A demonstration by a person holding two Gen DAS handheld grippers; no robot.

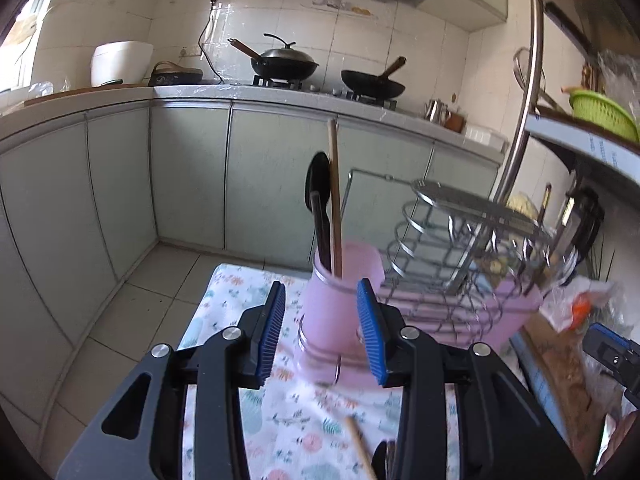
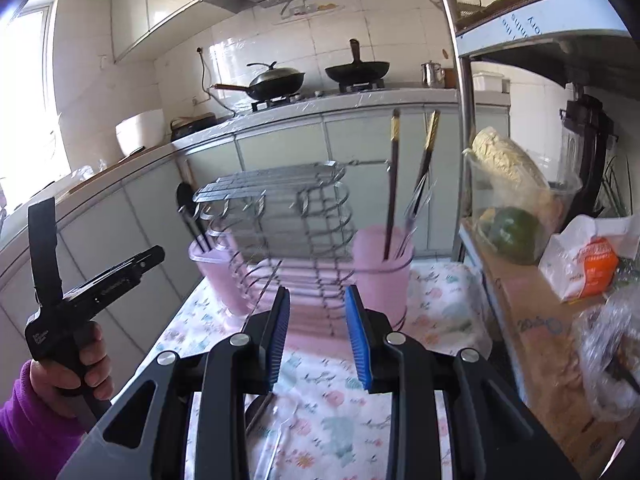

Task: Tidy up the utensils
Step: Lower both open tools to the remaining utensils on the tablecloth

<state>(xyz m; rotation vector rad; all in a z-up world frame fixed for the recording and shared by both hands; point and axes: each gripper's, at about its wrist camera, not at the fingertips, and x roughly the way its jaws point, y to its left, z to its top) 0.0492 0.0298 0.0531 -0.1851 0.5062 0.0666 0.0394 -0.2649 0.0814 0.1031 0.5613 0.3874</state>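
Print shows on the cardboard box and orange packet, none readable.

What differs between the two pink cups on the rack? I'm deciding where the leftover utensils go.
The left cup holds a black spoon and a plain wooden stick; the right cup holds dark chopsticks with gold tops. The left cup sits at the rack's left end, the right cup at its right end. Both are pink, upright, and held in wire rings.
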